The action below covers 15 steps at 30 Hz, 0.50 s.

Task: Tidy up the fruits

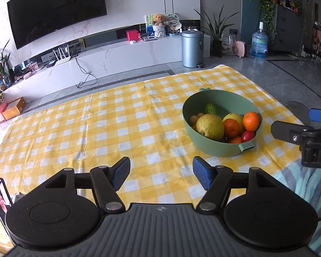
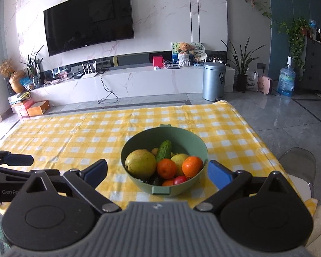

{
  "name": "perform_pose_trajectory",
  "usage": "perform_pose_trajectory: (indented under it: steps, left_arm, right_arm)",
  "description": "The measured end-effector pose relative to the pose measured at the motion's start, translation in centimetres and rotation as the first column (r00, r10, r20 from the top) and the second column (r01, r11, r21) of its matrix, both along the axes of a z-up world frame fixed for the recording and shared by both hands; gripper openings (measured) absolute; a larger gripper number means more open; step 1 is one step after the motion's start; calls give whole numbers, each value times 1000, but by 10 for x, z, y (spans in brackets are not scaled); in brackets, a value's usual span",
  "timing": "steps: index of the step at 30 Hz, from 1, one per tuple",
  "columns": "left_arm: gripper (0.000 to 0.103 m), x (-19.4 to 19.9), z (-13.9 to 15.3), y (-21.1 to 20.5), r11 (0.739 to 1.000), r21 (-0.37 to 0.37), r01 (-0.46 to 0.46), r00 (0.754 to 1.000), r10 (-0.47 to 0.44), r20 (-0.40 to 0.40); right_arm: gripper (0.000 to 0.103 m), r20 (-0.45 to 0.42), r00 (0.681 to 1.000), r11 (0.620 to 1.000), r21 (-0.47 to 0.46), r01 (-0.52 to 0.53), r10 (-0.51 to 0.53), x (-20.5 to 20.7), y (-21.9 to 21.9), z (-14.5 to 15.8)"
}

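Note:
A green bowl (image 1: 220, 150) (image 2: 139, 184) stands on the yellow checked tablecloth (image 1: 96, 128). It holds a pear (image 1: 209, 126) (image 2: 140, 163), two oranges (image 1: 250, 121) (image 2: 192, 166), a cucumber (image 2: 164, 150), a yellow fruit (image 1: 233, 116), a red tomato (image 2: 179, 180) and some small yellow fruits (image 1: 194, 118). My left gripper (image 1: 161, 171) hovers open over bare cloth, left of and nearer than the bowl. My right gripper (image 2: 158, 170) is open and empty just before the bowl, which shows between its fingers. Each gripper also shows in the other's view: the right gripper (image 1: 292, 121), and a left finger (image 2: 17, 159).
A phone (image 1: 0, 199) lies at the table's near left corner. A teal striped cloth (image 1: 306, 184) covers the near right side. A grey chair (image 2: 297, 160) stands at the right edge. Beyond the table are a metal bin (image 1: 191, 49) and a TV bench (image 1: 117, 57).

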<state>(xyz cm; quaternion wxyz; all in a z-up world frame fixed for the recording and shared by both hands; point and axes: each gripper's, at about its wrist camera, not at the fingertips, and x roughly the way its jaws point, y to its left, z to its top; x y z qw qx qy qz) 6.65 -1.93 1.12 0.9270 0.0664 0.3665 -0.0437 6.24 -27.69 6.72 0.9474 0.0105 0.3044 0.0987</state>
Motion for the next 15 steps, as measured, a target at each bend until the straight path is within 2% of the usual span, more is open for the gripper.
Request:
perform_pose_trajectory:
  steps: [10, 15]
  left_arm:
    - [79, 11, -33, 2, 1000, 10, 11, 995, -10, -101]
    - [79, 15, -41, 7, 1000, -14, 1, 991, -3, -137]
  right_arm:
    - [97, -88, 996, 999, -42, -12, 9, 4, 13, -32]
    - [97, -123, 992, 999, -48, -23, 17, 9, 17, -42]
